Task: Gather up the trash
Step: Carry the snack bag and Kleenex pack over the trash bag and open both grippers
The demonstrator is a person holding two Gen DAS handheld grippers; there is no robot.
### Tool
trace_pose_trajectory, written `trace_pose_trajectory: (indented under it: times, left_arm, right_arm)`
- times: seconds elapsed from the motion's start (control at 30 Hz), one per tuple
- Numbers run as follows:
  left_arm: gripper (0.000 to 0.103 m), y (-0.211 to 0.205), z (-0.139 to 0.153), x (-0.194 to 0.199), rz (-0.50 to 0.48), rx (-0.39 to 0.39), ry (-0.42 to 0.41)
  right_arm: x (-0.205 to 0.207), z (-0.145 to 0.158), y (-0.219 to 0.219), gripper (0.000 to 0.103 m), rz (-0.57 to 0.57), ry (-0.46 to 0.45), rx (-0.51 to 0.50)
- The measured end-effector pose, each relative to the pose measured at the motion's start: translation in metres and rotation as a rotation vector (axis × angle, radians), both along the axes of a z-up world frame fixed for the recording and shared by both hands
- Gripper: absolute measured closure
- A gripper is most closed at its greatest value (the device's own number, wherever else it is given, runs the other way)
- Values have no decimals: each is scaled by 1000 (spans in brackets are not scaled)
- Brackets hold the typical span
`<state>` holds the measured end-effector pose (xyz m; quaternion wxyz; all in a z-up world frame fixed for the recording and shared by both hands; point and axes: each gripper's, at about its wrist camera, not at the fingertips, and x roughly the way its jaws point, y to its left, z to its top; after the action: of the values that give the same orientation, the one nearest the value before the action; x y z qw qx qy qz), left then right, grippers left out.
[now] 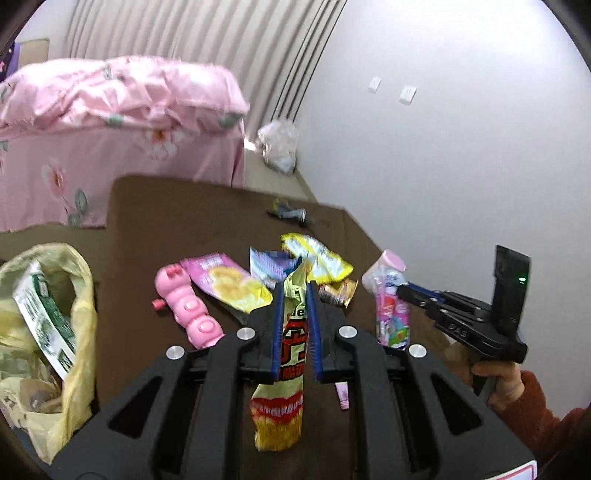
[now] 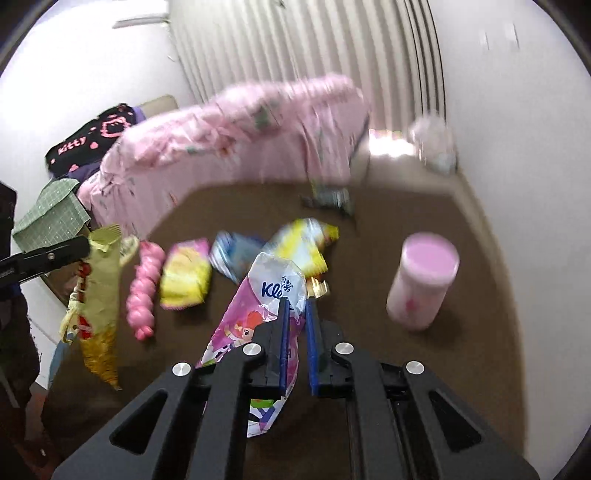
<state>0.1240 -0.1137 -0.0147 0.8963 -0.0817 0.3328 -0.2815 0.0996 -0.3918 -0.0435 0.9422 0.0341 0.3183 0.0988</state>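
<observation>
Two wrappers are clamped: my left gripper [image 1: 295,291] grasps the yellow snack wrapper [image 1: 284,406]. My right gripper [image 2: 297,306] grasps the pink tissue pack [image 2: 251,325] (both lifted off the tabletop [image 2: 369,258]).

Pink floral bedding [image 1: 122,96], striped curtain [image 1: 207,33], wall switches [image 1: 408,95], black Kitty-print cloth [image 2: 92,144], green checked box [image 2: 51,218].

— Anything readable from my claws?

— My right one pinches a tissue pack [image 2: 258,314] printed "Kle…" in blue; the rest is folded away. The black cloth [image 2: 92,142] on the bed says "kitty" in pink.

— My left?

— A snack wrapper [image 1: 291,339] with bold red characters, too blurred to read.
</observation>
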Motion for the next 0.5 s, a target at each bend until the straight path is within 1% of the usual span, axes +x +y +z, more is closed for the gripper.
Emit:
trace_pose_trajectory:
  times: [0.1,0.2,0.33,0.5]
  left_arm:
    - [92,10,17,-11,28,-7,-72]
    - [92,23,29,-16,54,-4,-113]
    - [92,42,43,-26,101,2,-160]
    - [92,71,54,-37,165,2,-194]
  right_arm:
    - [-9,24,12,94,22,-67,-29]
    - [-16,45,33,94,59,-119,-60]
    - [-18,62,56,94,107,-153,-94]
    - [-19,78,88,94,165,-187,-115]
